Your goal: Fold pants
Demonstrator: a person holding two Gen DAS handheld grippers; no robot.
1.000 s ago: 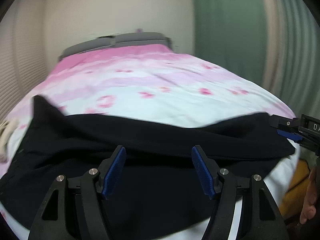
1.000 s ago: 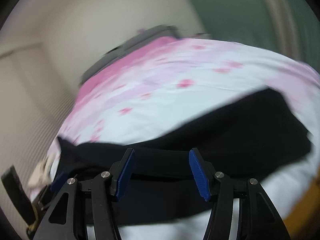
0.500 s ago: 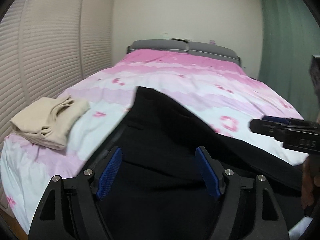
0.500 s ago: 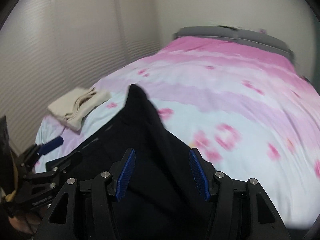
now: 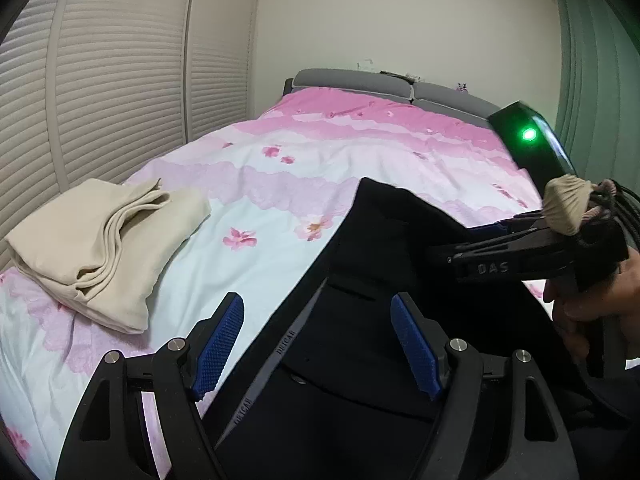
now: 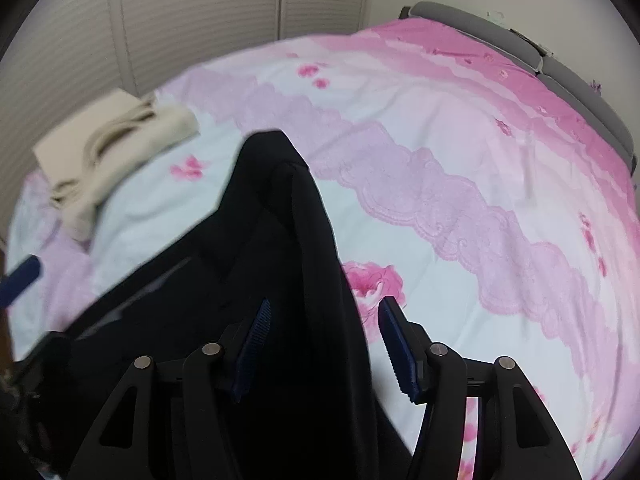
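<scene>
Black pants (image 5: 384,264) lie on the pink and white bedspread (image 5: 280,168), stretching away from me, waistband end nearest with a grey lettered band showing. My left gripper (image 5: 316,336) is open above the waistband area, with nothing between its blue pads. My right gripper (image 6: 324,344) is open over a raised black fold of the pants (image 6: 288,216); it does not clamp the cloth. The right gripper's body also shows in the left wrist view (image 5: 512,252), to the right over the pants.
A folded beige garment (image 5: 104,240) lies on the bed to the left, also in the right wrist view (image 6: 108,140). Louvred closet doors (image 5: 120,72) stand at left, a grey headboard (image 5: 380,84) at the far end, a green curtain (image 5: 592,80) at right.
Both views have swung from facing across the pants to looking along their length toward the headboard. The beige garment has come into view. Both grippers stay open.
</scene>
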